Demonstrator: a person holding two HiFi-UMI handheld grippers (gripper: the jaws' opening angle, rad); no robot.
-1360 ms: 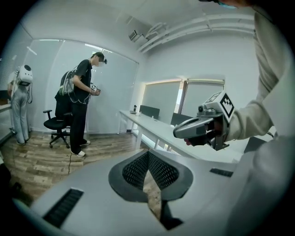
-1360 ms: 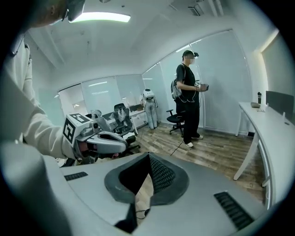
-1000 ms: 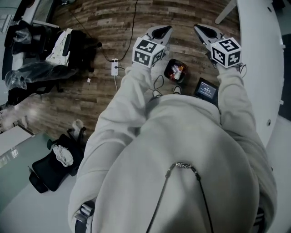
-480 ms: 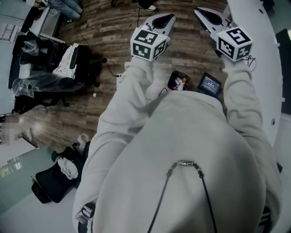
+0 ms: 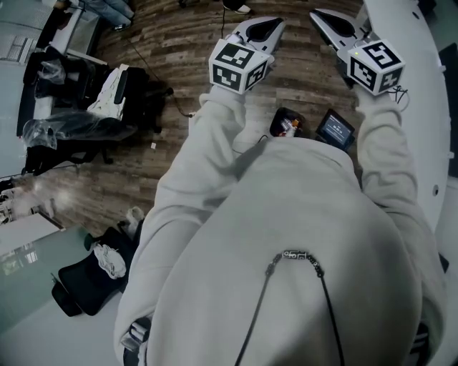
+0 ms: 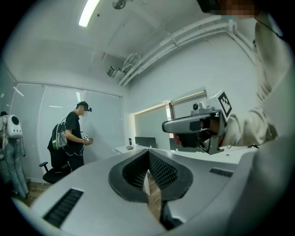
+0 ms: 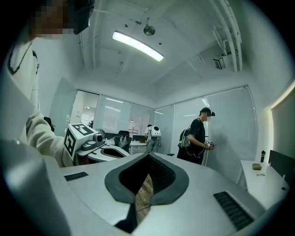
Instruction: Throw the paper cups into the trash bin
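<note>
Paper cups show in no view, so their way from the fingers is unknown. A dark bin, likely for trash, sits on the floor under and behind both tips. Left gripper and right gripper are clenched, empty. Both are higher than 1 second ago.

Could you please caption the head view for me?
Person holds left gripper and right gripper, jaws shut, out over a wooden floor.
</note>
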